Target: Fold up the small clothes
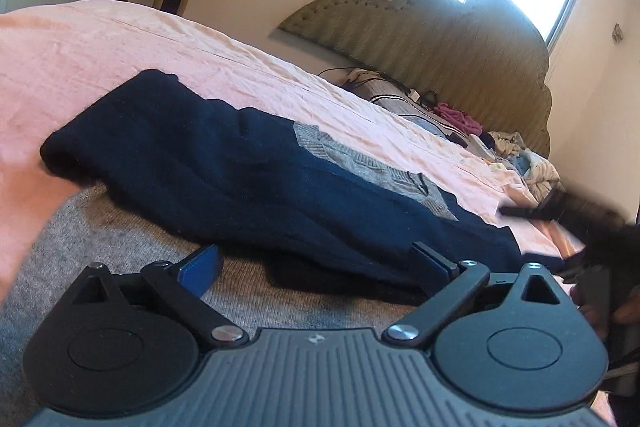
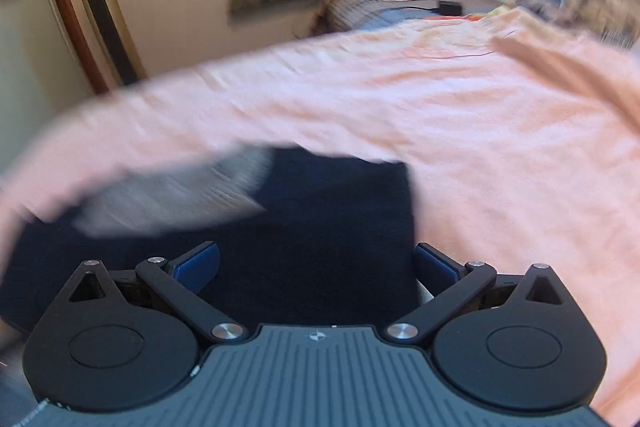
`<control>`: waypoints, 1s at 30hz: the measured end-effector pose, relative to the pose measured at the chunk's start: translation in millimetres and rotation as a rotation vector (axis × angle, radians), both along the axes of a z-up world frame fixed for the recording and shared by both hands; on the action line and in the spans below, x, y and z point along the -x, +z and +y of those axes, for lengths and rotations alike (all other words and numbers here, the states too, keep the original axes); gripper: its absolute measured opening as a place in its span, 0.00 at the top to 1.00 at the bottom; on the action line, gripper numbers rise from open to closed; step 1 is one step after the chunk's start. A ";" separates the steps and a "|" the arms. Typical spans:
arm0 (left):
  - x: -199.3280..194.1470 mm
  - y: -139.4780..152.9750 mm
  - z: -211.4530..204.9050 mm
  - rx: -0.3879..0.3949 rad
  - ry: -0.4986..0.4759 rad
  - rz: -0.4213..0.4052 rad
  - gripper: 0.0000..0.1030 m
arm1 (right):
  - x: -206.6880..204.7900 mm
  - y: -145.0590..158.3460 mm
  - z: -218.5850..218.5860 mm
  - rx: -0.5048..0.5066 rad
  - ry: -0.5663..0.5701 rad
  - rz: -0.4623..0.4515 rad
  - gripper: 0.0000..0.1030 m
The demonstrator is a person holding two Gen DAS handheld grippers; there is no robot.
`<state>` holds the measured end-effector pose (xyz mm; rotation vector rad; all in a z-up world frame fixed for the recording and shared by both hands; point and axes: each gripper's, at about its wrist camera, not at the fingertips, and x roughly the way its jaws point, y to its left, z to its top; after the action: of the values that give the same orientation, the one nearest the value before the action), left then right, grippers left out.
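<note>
**Both grippers open over the sweater: risk of a one-layer grab**

Main risk as I judge it: I close on only the top layer of the navy-and-grey knitted small sweater (image 1: 248,163). It's already doubled over, a navy sleeve or flap lying across the grey body, so a shallow pinch would peel the fold apart instead of carrying it. Second risk: catching the wrinkled pink bedsheet (image 1: 120,39) along with the knit, since the right gripper sits right at the sweater's edge. Right view is motion-blurred, so my edge read there is weak.

Left gripper (image 1: 320,263): blue pads spread wide, nothing between them. The sweater's navy fold lies just ahead of the fingertips, grey knit directly under them. One pad (image 1: 434,259) looks to be touching or just beside the navy edge; I cannot tell which.

Right gripper (image 2: 318,265): also spread, holding nothing. It hangs over the sweater's navy part, the right-hand pad (image 2: 436,267) at the sweater's edge beside the sheet. A blurred grey patch lies beyond the left pad.
</note>
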<state>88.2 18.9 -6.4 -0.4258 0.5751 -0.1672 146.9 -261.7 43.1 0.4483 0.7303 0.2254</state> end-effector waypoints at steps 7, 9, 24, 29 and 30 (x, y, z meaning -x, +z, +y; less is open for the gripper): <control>0.9 -1.4 2.3 0.012 0.002 -0.003 0.03 | -45.4 -27.5 48.7 -0.267 0.187 0.291 0.28; 0.6 -1.7 2.4 0.013 0.002 -0.003 0.03 | -49.0 -30.2 60.2 -0.241 0.199 0.283 0.30; 6.5 -0.9 5.5 0.037 0.016 -0.016 0.03 | -54.0 35.3 0.9 -0.112 0.218 0.129 0.87; 7.7 -1.1 4.5 0.037 0.018 -0.016 0.03 | -53.3 10.7 -36.9 -0.043 0.128 0.196 0.87; 7.9 -1.1 4.3 0.036 0.018 -0.015 0.03 | -50.8 4.8 -41.5 -0.047 0.121 0.203 0.87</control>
<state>80.3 23.1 -7.5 -0.4644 0.5539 -0.1638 197.7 -303.2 47.9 0.4763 0.9535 0.3138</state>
